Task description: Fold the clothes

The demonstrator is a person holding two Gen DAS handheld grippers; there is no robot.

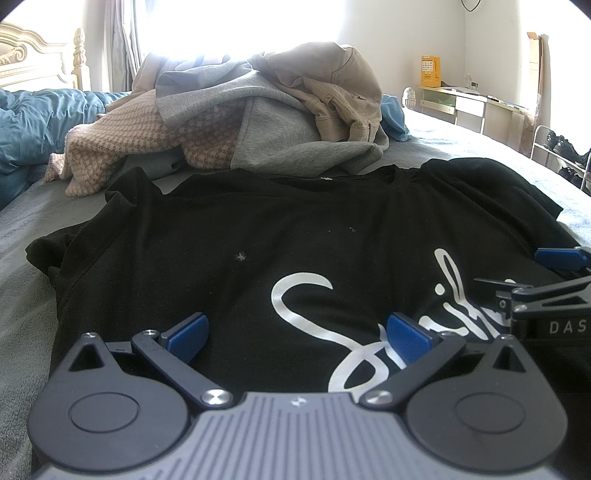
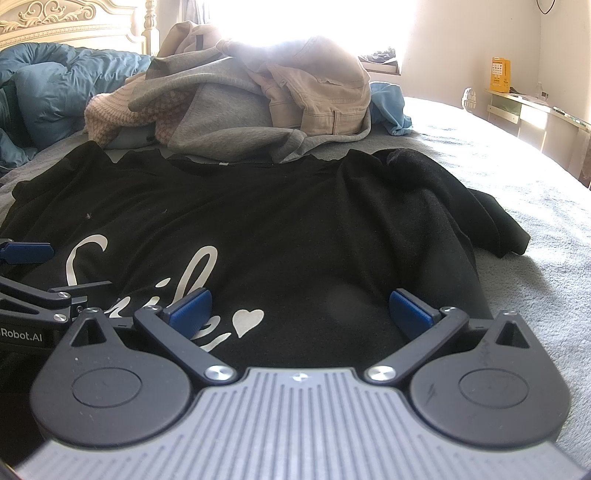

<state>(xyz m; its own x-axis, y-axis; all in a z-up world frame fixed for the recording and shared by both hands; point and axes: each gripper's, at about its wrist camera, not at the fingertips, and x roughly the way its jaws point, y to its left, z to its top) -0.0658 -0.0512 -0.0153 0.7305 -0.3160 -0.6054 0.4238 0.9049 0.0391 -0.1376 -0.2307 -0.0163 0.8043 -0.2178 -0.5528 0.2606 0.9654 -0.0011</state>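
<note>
A black T-shirt (image 1: 258, 236) with white script print lies spread face-up, sleeves rumpled, on the bed.

"das" on the right hand-held gripper (image 1: 554, 291), "robot.ai" on the left hand-held gripper (image 2: 33, 291), white script on the black shirt (image 2: 295, 229).

1. A home bedroom: a bed (image 2: 517, 206) with a grey cover and an ornate cream headboard (image 2: 74, 18).
2. A blue duvet (image 1: 33, 122) bunched at its head end.
3. A desk (image 1: 465, 99) beside the sunlit window (image 1: 236, 26).
</note>
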